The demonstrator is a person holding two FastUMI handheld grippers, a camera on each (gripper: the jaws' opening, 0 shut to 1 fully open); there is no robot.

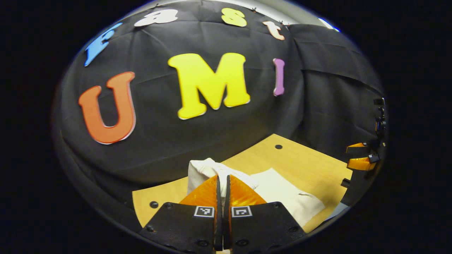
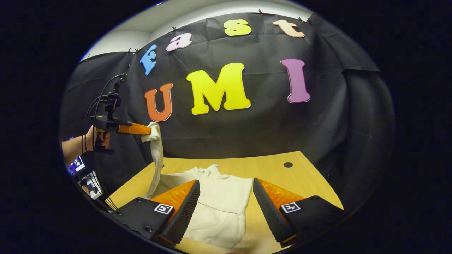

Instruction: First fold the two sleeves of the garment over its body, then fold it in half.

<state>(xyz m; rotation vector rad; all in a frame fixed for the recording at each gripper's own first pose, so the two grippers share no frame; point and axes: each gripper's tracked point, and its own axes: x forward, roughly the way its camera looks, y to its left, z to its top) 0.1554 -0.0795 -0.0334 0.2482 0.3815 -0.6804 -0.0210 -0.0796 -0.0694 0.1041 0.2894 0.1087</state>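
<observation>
Overhead, left gripper (image 2: 150, 129) lifts one sleeve (image 2: 156, 155) off one garment (image 2: 219, 208).

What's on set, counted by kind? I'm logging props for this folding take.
Garment: 1
Table: 1
Grippers: 2, left gripper pinching a lifted sleeve, right gripper open above the garment
Total: 4

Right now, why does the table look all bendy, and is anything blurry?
In both gripper views the fisheye lens curves the table and wall. In the left gripper view the left claw sits close and soft-edged; in the right gripper view the garment looks sharp and evenly lit.
</observation>
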